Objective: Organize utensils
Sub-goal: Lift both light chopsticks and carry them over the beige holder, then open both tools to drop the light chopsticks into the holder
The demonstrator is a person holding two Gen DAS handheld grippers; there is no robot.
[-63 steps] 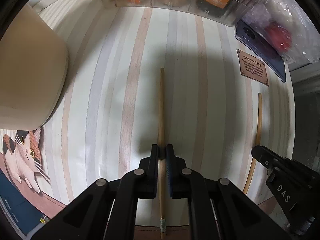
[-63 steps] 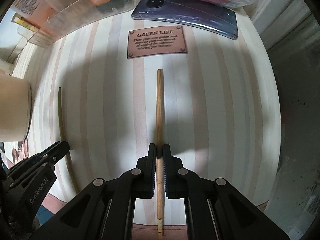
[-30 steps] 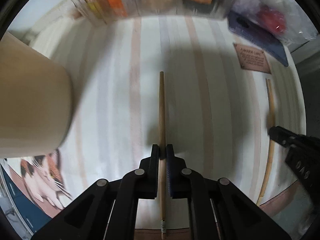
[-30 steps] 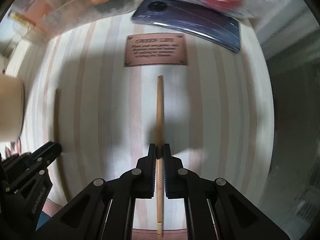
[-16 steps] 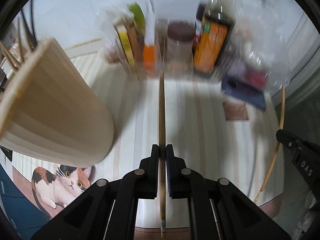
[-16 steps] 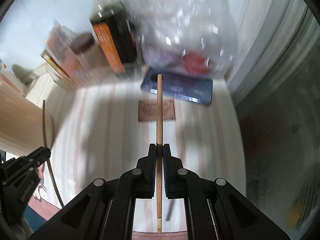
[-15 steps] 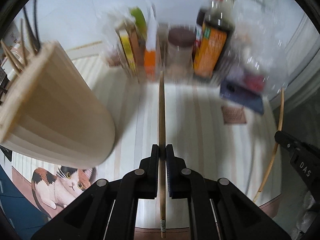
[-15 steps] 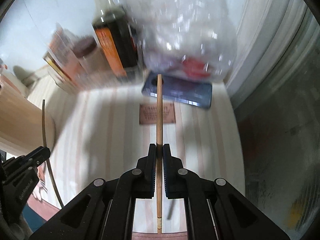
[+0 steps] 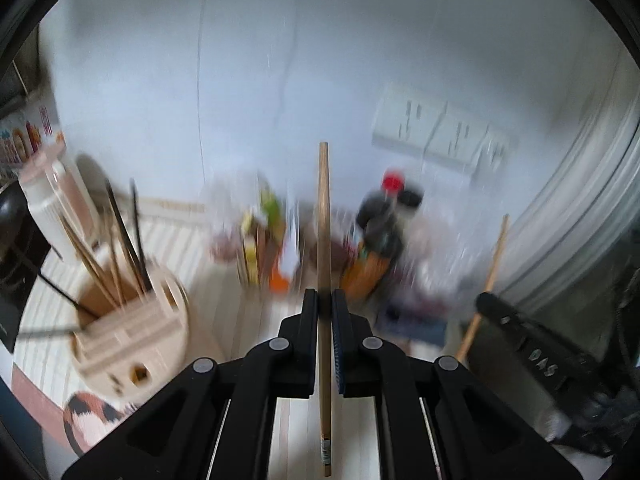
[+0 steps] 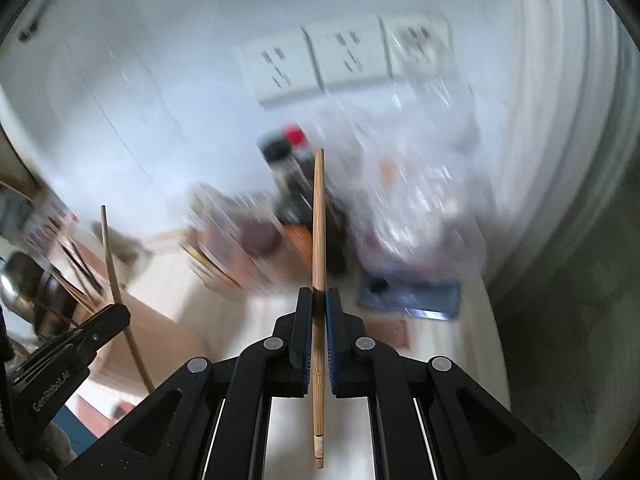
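My left gripper [image 9: 324, 296] pinches 1 chopstick [image 9: 324, 216]; my right gripper [image 10: 319, 294] pinches another chopstick [image 10: 319, 216], both above the counter [image 9: 248, 312].

2 wooden chopsticks [image 9: 324, 216] [image 10: 319, 216] held aloft, round holder [image 9: 132, 332] with upright chopsticks

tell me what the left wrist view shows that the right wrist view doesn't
Only the left wrist view looks into the open top of the wooden utensil holder, with dark chopsticks standing in it, and shows the cat picture on the mat. Only the right wrist view shows the dark phone lying flat and the brown plaque beside it. Both show a tool shut on a wooden chopstick: left tool, left chopstick; right tool, right chopstick. Both also show the dark sauce bottle and wall sockets, blurred.
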